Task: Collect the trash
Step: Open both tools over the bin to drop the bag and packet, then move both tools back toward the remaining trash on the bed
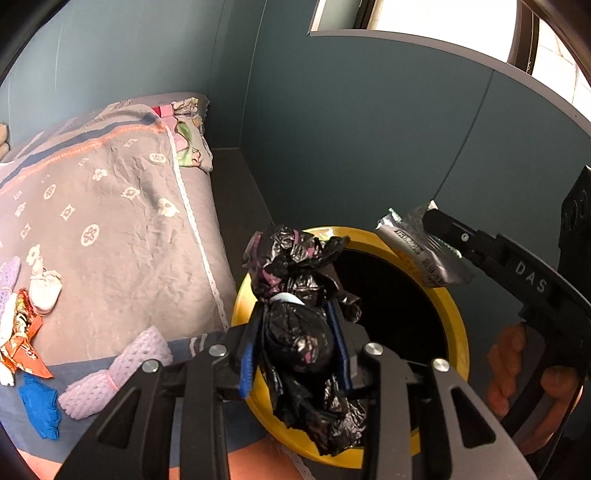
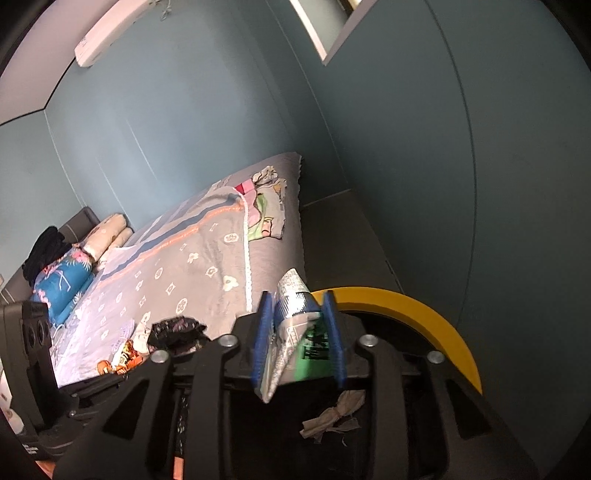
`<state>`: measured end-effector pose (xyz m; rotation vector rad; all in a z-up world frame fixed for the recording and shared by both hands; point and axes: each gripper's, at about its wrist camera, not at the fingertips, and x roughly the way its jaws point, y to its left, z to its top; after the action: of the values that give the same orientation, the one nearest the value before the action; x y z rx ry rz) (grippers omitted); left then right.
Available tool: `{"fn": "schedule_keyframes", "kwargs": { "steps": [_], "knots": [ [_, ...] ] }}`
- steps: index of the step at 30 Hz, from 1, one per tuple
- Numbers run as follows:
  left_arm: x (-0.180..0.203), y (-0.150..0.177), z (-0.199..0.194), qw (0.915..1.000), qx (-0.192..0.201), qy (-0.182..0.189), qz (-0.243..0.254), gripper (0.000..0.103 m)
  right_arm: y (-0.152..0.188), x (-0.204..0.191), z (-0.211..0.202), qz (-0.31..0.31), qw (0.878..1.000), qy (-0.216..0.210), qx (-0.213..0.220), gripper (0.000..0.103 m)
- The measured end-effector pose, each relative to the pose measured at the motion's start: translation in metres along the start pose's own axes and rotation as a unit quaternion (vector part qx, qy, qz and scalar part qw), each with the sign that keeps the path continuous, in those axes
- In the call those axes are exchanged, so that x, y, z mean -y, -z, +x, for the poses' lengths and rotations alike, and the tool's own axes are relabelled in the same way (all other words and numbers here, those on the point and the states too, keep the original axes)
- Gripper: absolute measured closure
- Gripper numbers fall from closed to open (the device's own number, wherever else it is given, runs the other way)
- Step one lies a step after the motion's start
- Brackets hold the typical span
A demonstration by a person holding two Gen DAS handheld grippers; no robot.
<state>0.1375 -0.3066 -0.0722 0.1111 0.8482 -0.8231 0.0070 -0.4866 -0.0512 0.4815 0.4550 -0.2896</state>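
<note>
Left hand-held gripper [image 1: 295, 343] angled down w/ black bag [image 1: 299, 295] over bin [image 1: 458, 332]

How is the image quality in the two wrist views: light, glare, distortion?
Left wrist view: window overexposed white, walls bent by the fisheye, glossy highlights on the black trash bag. Right wrist view: dimmer, silver wrapper slightly blurred, bin interior nearly black.
</note>
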Motion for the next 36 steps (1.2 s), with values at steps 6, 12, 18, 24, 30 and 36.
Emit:
{"fn": "schedule_keyframes", "kwargs": {
  "steps": [6,12,18,24,30,36],
  "knots": [
    [0.000,0.003,-0.010,0.9999,0.015,0.002,0.001,0.047,-0.003,0.004,0.001,0.008,1.000,0.009,0.006,0.063],
    [-0.010,0.003,-0.019,0.9995,0.026,-0.005,-0.016,0.037,-0.007,0.003,-0.001,0.008,1.000,0.009,0.014,0.055],
    [-0.029,0.002,-0.033,0.9981,0.044,-0.020,-0.037,0.030,-0.010,0.000,-0.004,0.004,1.000,0.001,0.017,0.052],
    [-0.051,0.001,-0.055,0.9954,0.066,-0.049,-0.049,0.026,-0.012,-0.008,-0.008,-0.009,1.000,-0.013,0.014,0.050],
    [-0.082,0.004,-0.082,0.9904,0.086,-0.081,-0.071,0.023,-0.013,-0.042,-0.009,-0.042,0.998,-0.035,0.011,0.049],
    [-0.115,0.013,-0.109,0.9831,0.103,-0.125,-0.085,0.020,-0.007,-0.082,-0.003,-0.076,0.995,-0.060,-0.001,0.047]
  ]
}}
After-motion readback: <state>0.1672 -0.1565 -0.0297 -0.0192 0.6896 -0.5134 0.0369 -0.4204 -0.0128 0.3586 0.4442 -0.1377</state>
